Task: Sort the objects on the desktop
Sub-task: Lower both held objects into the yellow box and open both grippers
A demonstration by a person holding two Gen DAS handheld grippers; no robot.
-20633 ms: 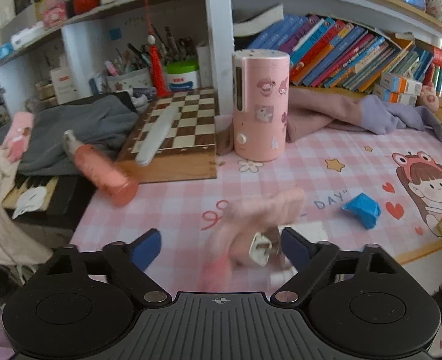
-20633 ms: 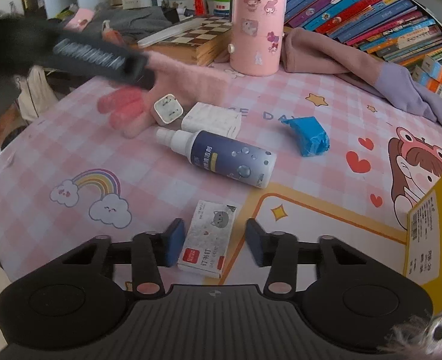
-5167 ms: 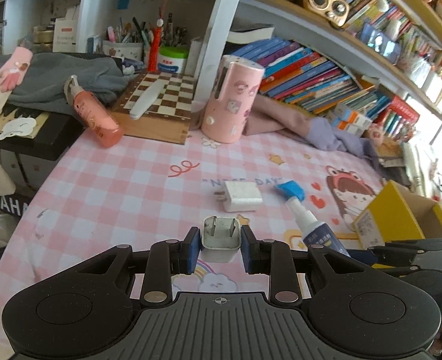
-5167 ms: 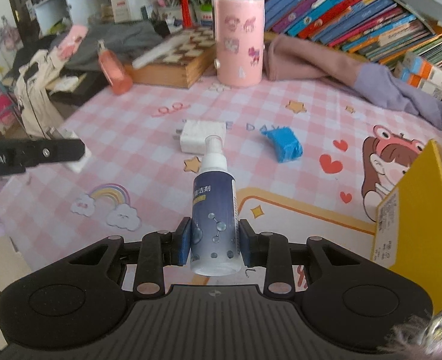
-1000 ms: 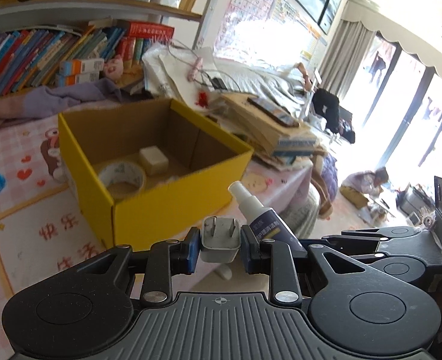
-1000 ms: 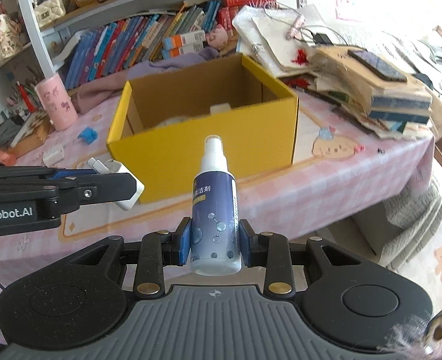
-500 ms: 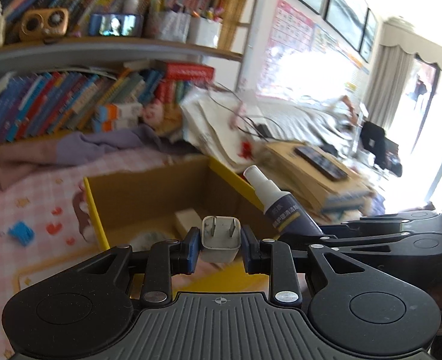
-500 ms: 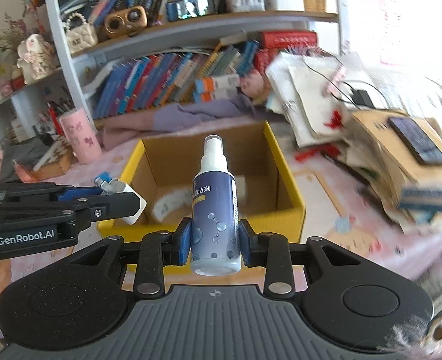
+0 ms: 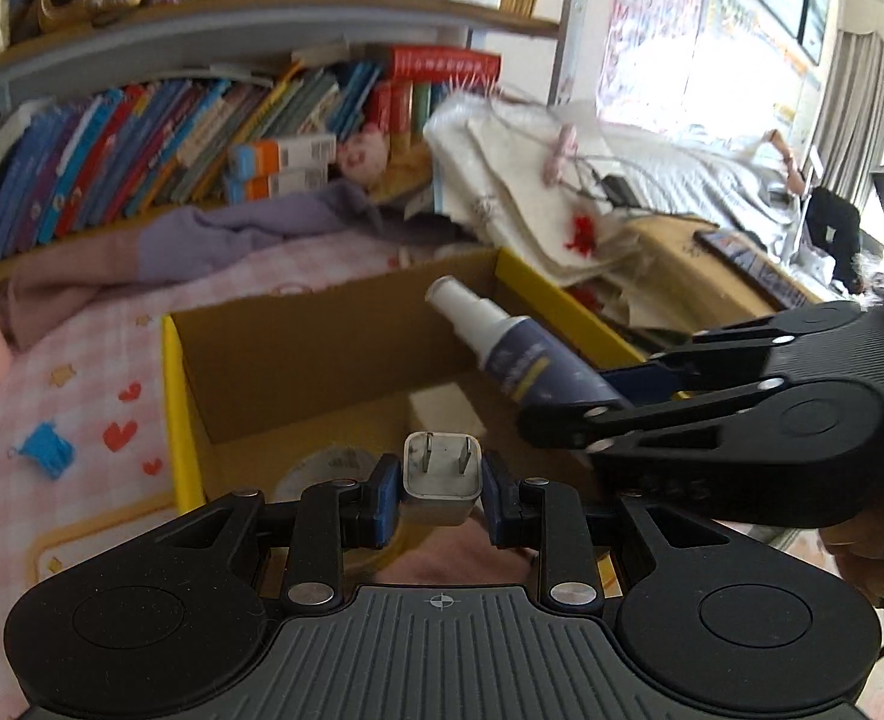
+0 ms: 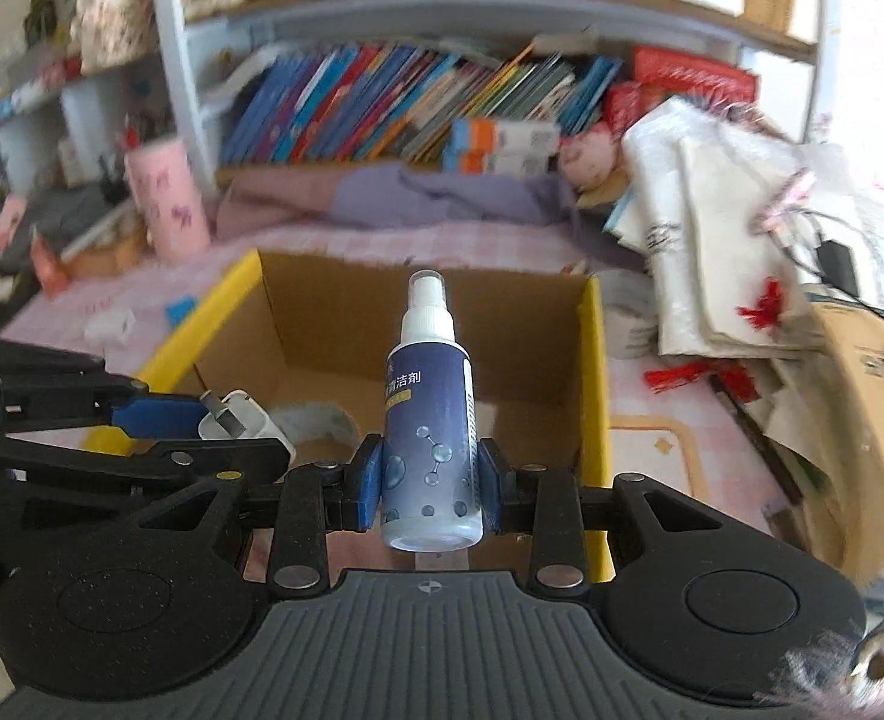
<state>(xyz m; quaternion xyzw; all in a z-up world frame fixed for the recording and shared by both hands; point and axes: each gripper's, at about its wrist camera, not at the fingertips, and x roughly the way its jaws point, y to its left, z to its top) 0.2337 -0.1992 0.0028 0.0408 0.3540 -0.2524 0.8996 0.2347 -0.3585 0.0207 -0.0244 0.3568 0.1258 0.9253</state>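
On the pink checked desk (image 9: 82,360), below the row of books (image 10: 394,102), we saw the yellow cardboard box (image 9: 173,396) standing open, brown inside. Both of our tools hung over its open top. The right gripper (image 10: 430,483) was clamped on the dark blue spray bottle (image 10: 430,414), its blue pads pressed to the bottle's lower sides and the white nozzle pointing away from us toward the box's far wall. In the left camera's view that same bottle (image 9: 517,351) reached in from the right, tilted, above the box's interior. The left gripper (image 9: 442,498) was closed on the white plug (image 9: 442,477), pinched at its two sides with the two metal prongs facing forward, held above the near part of the box. Down in the box we made out a roll of tape (image 9: 322,471), partly hidden behind the fingers. Out on the desk, left of the box, lay a small blue scrap (image 9: 46,450).
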